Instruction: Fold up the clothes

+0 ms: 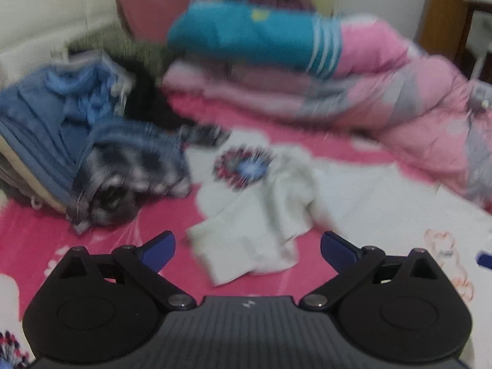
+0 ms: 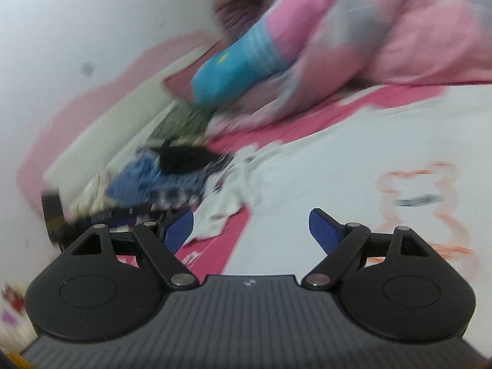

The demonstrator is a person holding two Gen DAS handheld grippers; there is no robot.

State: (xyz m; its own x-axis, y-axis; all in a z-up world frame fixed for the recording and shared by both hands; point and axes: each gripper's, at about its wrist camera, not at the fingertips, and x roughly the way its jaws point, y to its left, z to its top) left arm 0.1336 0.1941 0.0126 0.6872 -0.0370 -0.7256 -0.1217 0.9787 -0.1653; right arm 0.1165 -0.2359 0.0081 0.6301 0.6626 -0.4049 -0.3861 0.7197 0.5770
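Note:
A crumpled white garment (image 1: 261,209) with a round blue-and-red print lies on the pink and white bed sheet (image 1: 384,190). My left gripper (image 1: 247,247) hovers just above its near edge, jaws wide open, nothing between them. In the tilted, blurred right wrist view the same white garment (image 2: 227,203) lies left of centre. My right gripper (image 2: 251,229) is open and empty over the white part of the sheet (image 2: 323,160), its left finger close to the garment's edge.
A heap of blue, plaid and black clothes (image 1: 92,141) sits to the left. A rolled pink and grey quilt (image 1: 384,92) with a teal folded item (image 1: 255,33) on it lies behind. A wooden cabinet (image 1: 442,9) stands far right.

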